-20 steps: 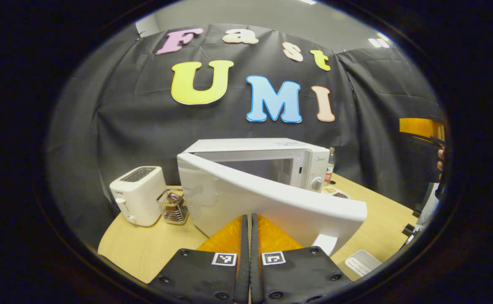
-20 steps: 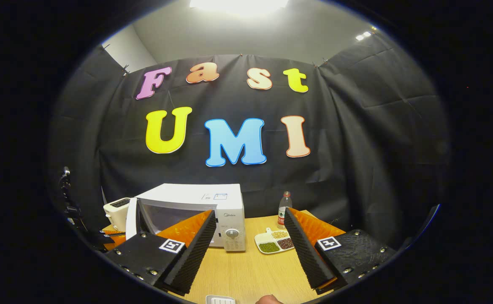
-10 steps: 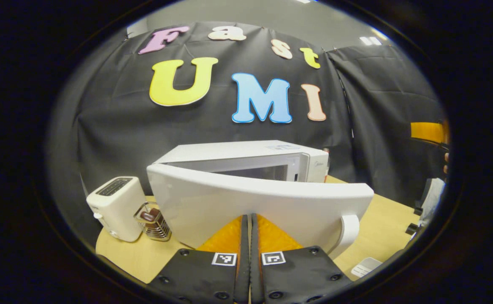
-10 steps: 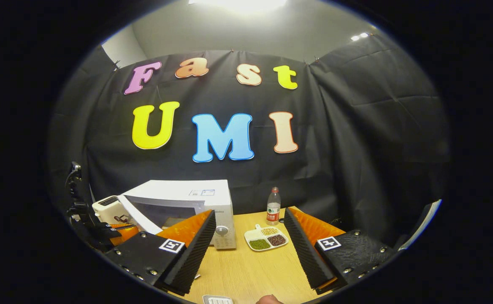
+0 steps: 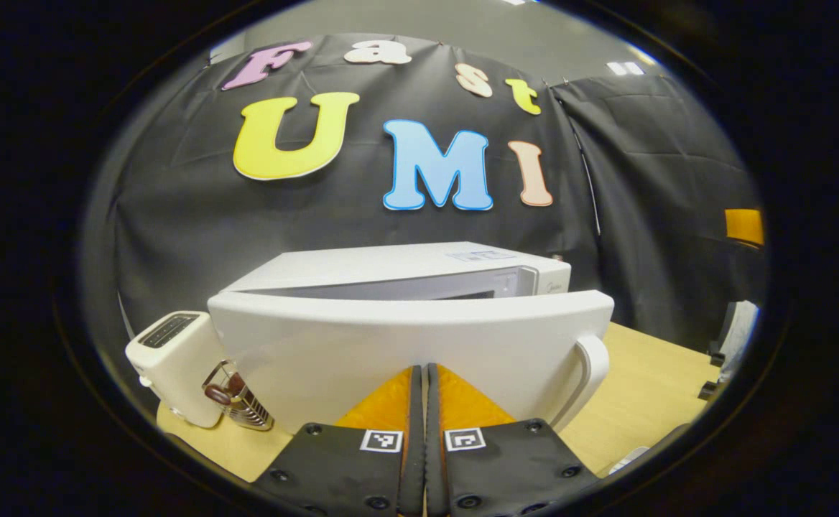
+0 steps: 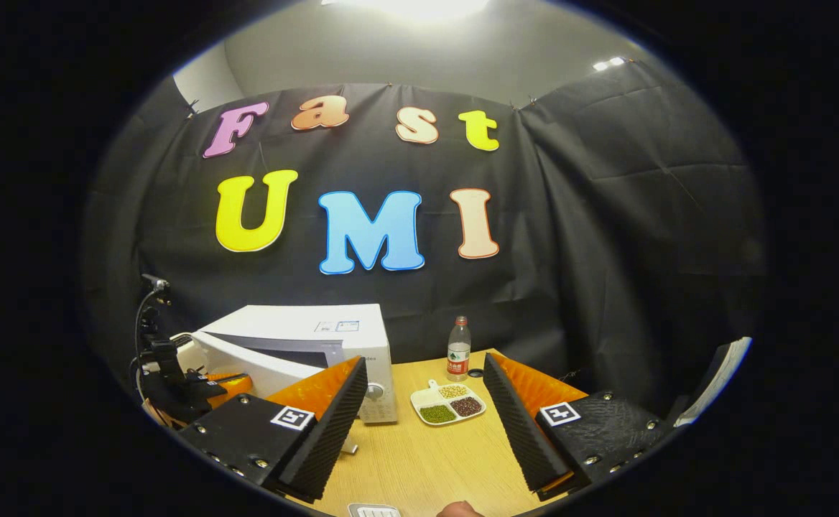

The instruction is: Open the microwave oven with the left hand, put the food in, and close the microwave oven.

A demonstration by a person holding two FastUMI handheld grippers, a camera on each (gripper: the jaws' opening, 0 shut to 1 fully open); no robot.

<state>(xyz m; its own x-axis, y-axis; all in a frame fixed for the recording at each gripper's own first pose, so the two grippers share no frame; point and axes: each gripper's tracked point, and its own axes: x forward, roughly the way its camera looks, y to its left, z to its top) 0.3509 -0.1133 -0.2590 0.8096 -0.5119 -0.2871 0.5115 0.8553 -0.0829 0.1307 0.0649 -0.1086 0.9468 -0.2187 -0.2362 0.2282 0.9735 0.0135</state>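
The white microwave [image 5: 405, 266] stands on the wooden table [image 5: 649, 373], its door [image 5: 405, 345] ajar by a narrow gap at the top. My left gripper [image 5: 425, 370] is shut with nothing between its fingers, and its tips rest against the door's outer face, left of the curved handle [image 5: 586, 373]. In the right gripper view the microwave [image 6: 319, 327] is at the left with the door [image 6: 247, 357] angled out and the left gripper [image 6: 211, 384] against it. A divided white plate of beans [image 6: 448, 406] lies on the table to the microwave's right. My right gripper [image 6: 425, 366] is open and empty, above the table.
A white toaster [image 5: 172, 359] and a small wire rack [image 5: 236, 403] stand left of the microwave. A water bottle [image 6: 457, 350] stands behind the plate. A small white object [image 6: 375, 511] lies at the table's near edge, beside a fingertip [image 6: 459, 510].
The microwave door has swung from wide open to nearly shut, with my shut left gripper following against its outer face. The right gripper stayed open and drifted slightly.
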